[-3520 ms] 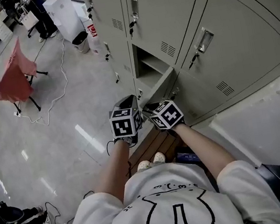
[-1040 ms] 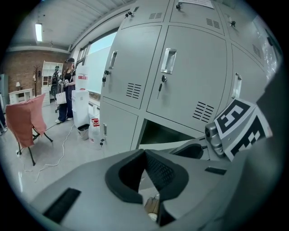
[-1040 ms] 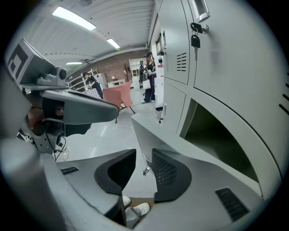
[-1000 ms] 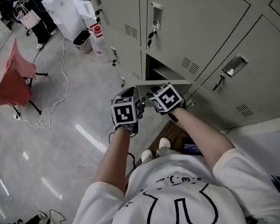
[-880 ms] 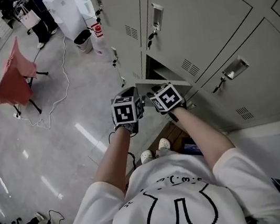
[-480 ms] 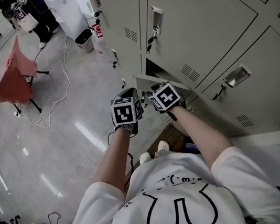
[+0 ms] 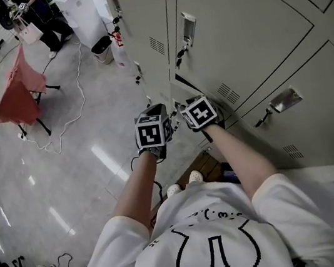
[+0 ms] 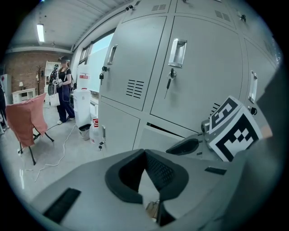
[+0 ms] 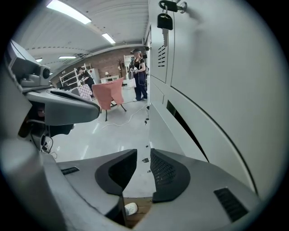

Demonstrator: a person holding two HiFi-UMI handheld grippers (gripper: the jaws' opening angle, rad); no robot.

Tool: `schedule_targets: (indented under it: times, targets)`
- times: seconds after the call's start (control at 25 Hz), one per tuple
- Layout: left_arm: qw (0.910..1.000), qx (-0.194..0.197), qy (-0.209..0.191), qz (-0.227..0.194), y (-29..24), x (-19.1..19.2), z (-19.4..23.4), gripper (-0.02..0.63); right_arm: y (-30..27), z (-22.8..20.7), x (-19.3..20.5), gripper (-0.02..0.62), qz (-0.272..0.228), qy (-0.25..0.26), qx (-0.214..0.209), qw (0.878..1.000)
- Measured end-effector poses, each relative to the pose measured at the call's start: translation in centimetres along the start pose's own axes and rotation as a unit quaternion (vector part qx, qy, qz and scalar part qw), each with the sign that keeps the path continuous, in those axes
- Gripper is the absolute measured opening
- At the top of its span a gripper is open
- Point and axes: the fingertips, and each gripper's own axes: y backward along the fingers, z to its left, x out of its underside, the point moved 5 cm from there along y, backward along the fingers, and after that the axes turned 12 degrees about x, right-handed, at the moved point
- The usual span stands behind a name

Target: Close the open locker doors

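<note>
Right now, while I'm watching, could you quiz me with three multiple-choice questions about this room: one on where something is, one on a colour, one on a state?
1. Where does the draped chair stand?
A. inside a locker
B. on the floor, left of the lockers
C. on top of the lockers

2. What colour is the cloth over it?
A. reddish pink
B. blue
C. green

3. How does the low locker door stand?
A. swung wide open
B. taken off its hinges
C. almost shut

Answers:
1 B: the head view shows it out on the shiny floor, away from the grey cabinets.
2 A: both the head view and the left gripper view show it reddish pink.
3 C: only a thin dark slit is left along its top edge.
</note>
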Motion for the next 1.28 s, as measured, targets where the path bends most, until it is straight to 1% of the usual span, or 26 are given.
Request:
schedule_targets:
  times: [0.32,0.52,0.68,0.96,1.28]
  targets:
    - [0.9999,-0.004,0.004,0.010,-0.6,0.3,0.5,0.017,-0.5,-1.9,0.0,0.088,0.009,-0.040,0.047,0.998]
    - [1.0000,-0.007,0.003,0.007,-0.6,0.1,0.8,0.017,-0.9,-1.9,0.0,0.086,0.011,-0.031,0.056,0.998]
    - [1.0000,-0.005,0.004,0.007,-0.6,0.0,0.8,0.017,-1.0,-1.9,-0.2,0.086,0.011,-0.040,0.066,0.997]
    - [1.0000,-0.002,0.000,0.009,-0.3,0.2,1.0,0.017,-1.1,-2.3,-0.4,0.086,0.004,-0.072,0.115,0.991]
    - [0.9999,0.004,-0.004,0.016,0.6,0.6,1.4,0.017,-0.5,-2.4,-0.2,0.086,0.014,-0.096,0.128,0.987]
